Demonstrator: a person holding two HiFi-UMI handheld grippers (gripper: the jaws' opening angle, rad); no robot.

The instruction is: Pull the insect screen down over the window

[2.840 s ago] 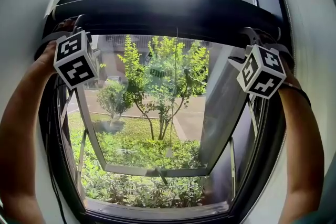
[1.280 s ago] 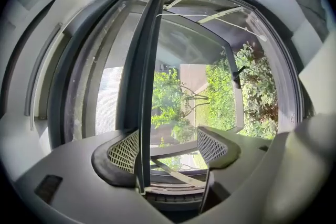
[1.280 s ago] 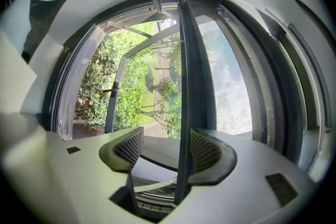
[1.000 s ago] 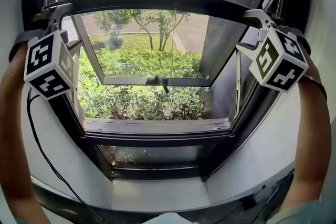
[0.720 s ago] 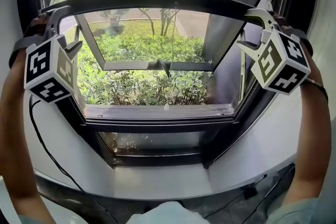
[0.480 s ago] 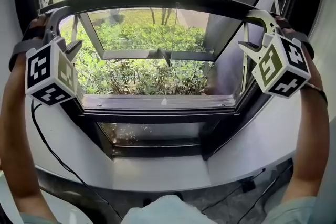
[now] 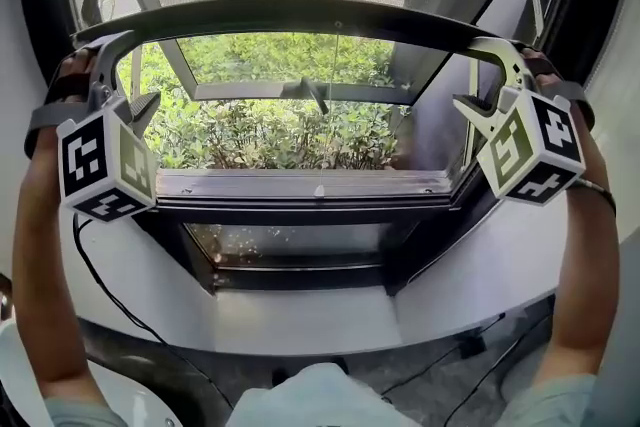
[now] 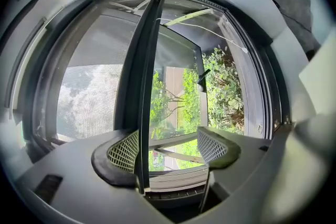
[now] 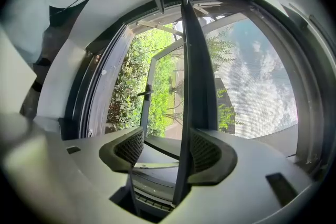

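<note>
Both forearms, left [image 7: 40,265] and right [image 7: 585,255], reach up and forward, bare, with the hands raised to the same height and well apart. The left gripper [image 7: 128,75] and right gripper [image 7: 488,80] each have their jaws spread wide. The screen's pull bar [image 7: 300,10] runs between each pair, against the left gripper's left pad [image 8: 125,152] and the right gripper's right pad [image 9: 206,152]. The opposite pads are bare.

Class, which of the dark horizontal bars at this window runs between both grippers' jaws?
The topmost, the screen bar, with mesh above it, spanning left gripper to right gripper. The sash rail and sill lie lower, untouched.
</note>
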